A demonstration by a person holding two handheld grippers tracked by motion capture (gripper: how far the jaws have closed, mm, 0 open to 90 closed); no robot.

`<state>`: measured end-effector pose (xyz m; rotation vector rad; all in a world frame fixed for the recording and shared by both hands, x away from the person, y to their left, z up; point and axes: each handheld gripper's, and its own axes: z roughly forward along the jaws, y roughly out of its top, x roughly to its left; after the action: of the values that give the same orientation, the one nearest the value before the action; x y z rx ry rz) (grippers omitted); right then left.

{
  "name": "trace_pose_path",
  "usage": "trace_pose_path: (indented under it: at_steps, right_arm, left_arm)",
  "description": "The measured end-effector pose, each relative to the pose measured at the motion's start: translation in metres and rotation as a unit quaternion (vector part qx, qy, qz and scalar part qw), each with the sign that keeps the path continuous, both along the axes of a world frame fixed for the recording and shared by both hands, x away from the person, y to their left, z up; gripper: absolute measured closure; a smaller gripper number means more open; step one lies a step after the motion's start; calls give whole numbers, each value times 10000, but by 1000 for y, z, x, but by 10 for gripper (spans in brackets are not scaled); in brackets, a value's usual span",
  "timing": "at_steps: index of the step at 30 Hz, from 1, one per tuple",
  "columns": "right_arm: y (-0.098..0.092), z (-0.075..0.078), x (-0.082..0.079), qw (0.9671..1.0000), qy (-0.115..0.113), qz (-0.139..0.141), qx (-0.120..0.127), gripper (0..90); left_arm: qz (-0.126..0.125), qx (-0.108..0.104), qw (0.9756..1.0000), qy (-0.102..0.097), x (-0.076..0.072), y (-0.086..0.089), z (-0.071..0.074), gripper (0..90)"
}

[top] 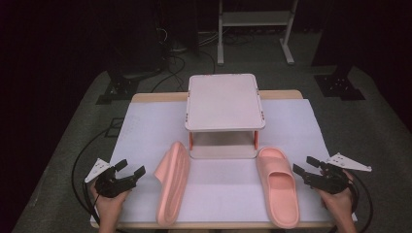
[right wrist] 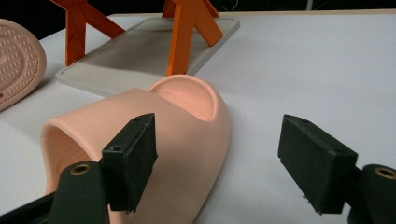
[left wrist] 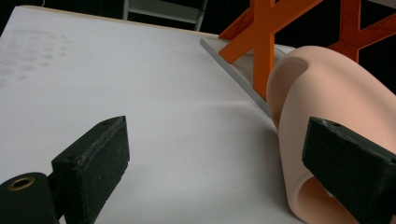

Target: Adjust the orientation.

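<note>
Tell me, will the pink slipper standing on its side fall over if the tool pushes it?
Probably. The left slipper balances on its narrow edge, so a nudge from the left tool would likely tip it flat. It looks like soft, thick foam, so probably light and a bit squashy.

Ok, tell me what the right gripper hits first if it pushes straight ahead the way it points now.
Most likely the upright pink slipper: in the right gripper view it sits just ahead of the open right gripper, in line with one jaw more than the gap. Depth is unclear, so the other jaw may pass over bare white table cover.
</note>
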<state>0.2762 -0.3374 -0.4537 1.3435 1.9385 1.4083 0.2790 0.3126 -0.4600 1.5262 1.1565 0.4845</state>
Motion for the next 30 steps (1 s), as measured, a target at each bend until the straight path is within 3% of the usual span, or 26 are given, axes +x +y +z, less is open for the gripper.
trace_pose_path:
  at_steps: [12,24,30]
  right_arm:
    - [-3,-1,-1,10000,4,-22,11,275]
    - [-2,2,-2,9999,-57,-21,129,275]
    - [-1,2,-3,9999,-75,23,143,275]
  left_arm:
    - [-72,-60,10000,-2,-2,1,-2,74]
    - [-44,-196,9998,9,-20,-1,-1,74]
    - [-260,-54,9996,116,-28,-10,-5,74]
